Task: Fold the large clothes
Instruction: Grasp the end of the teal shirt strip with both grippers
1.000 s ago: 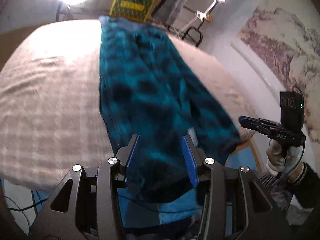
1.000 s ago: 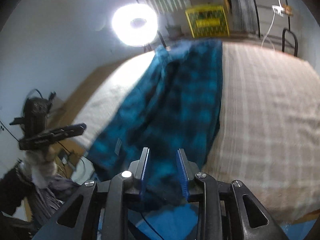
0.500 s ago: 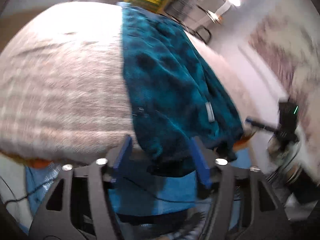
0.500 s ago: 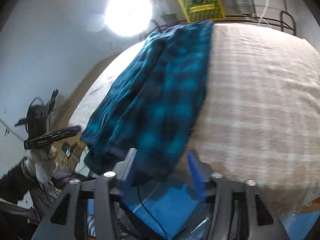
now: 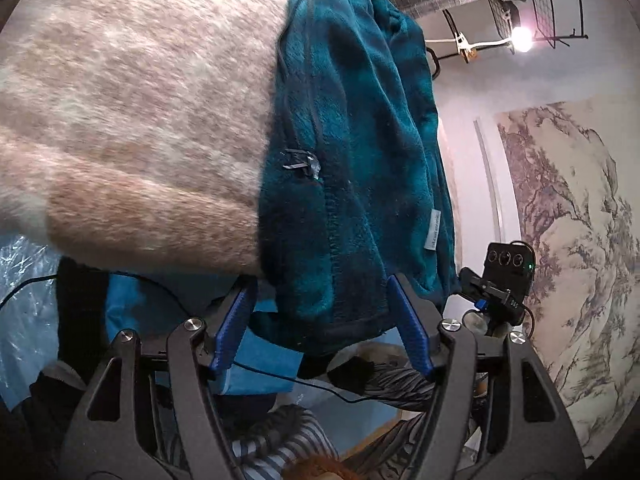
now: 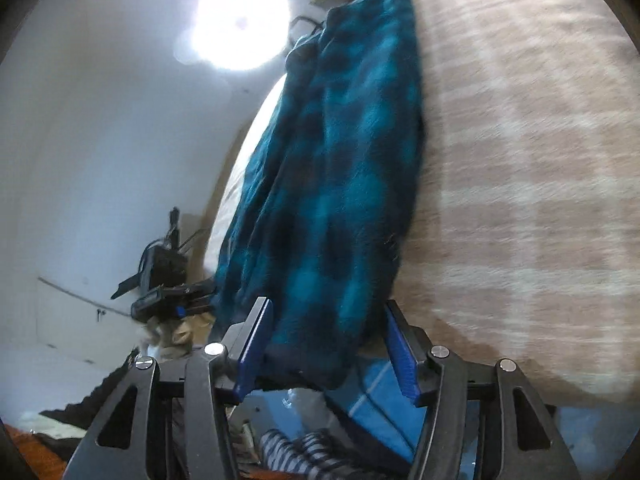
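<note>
A teal and dark plaid fleece garment (image 5: 352, 140) (image 6: 348, 184) lies in a long folded strip down the bed, and its dark hem hangs over the near edge. My left gripper (image 5: 322, 280) is open at that hem. The cloth lies between its blue pads (image 5: 236, 320) without being pressed. My right gripper (image 6: 328, 303) is open too, astride the hem's other corner. Each gripper shows in the other's view: the right gripper (image 5: 496, 292) and the left gripper (image 6: 172, 300). A zip pull (image 5: 300, 162) and a white label (image 5: 434, 230) show on the fleece.
A beige checked blanket (image 5: 140, 100) (image 6: 520, 160) covers the bed. Blue sheeting (image 5: 160, 308) and a thin cable lie below the bed edge. Striped clothing (image 5: 280, 440) is near my grippers. A ring light (image 6: 240, 28) glares at the far side, and a clip lamp (image 5: 520, 34) stands beside a wall mural (image 5: 580, 220).
Both grippers have sunk to the bed's near edge and rolled. Their jaws have widened, and the hem they pinched a second ago now lies loose between the pads.
</note>
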A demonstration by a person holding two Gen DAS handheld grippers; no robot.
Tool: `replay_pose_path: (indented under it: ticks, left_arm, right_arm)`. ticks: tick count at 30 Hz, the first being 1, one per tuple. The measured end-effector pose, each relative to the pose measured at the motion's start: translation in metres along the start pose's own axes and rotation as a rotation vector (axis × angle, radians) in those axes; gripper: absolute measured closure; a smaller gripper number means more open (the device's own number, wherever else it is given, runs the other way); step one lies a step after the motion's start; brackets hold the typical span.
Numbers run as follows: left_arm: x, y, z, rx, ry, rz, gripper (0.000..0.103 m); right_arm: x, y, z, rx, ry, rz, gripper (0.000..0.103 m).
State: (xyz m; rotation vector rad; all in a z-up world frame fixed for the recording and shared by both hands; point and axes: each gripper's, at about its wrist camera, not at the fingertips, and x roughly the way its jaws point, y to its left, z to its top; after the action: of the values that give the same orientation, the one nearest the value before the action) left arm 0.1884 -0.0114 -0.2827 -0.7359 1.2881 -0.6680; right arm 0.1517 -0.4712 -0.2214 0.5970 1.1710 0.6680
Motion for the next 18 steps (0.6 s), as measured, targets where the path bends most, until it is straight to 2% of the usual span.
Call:
replay_pose_path:
  ticks: [1, 2, 3, 6, 8, 10, 12, 18]
  left_arm:
    - [0.004, -0.002, 0.000, 0.004, 0.009, -0.002, 0.040]
    - [0.008, -0.003, 0.001, 0.006, 0.020, -0.002, 0.050]
    - [0.009, -0.005, 0.001, 0.011, 0.025, 0.004, 0.055]
    - [0.006, -0.012, 0.002, 0.034, 0.022, 0.028, 0.066]
    - [0.002, -0.022, 0.002, 0.063, 0.023, 0.039, 0.074]
    - [-0.003, -0.034, 0.003, 0.098, 0.014, 0.037, 0.078]
    - [-0.012, -0.046, 0.003, 0.128, 0.001, 0.019, 0.081]
    - [-0.038, -0.072, 0.014, 0.140, -0.073, -0.085, 0.084]
  right_arm:
    - [0.004, 0.003, -0.002, -0.015, 0.016, -0.003, 0.045]
    - [0.007, 0.003, -0.003, -0.025, 0.021, 0.002, 0.045]
    - [0.009, 0.004, -0.003, -0.028, 0.018, 0.012, 0.047]
    - [0.015, 0.002, -0.003, 0.004, 0.036, 0.049, 0.068]
    - [0.021, 0.002, -0.003, 0.004, 0.050, 0.067, 0.074]
    - [0.023, 0.008, -0.001, -0.031, 0.043, 0.068, 0.084]
    - [0.023, 0.017, 0.000, -0.044, 0.018, 0.088, 0.090]
    - [0.004, 0.039, 0.008, -0.066, -0.091, 0.151, 0.092]
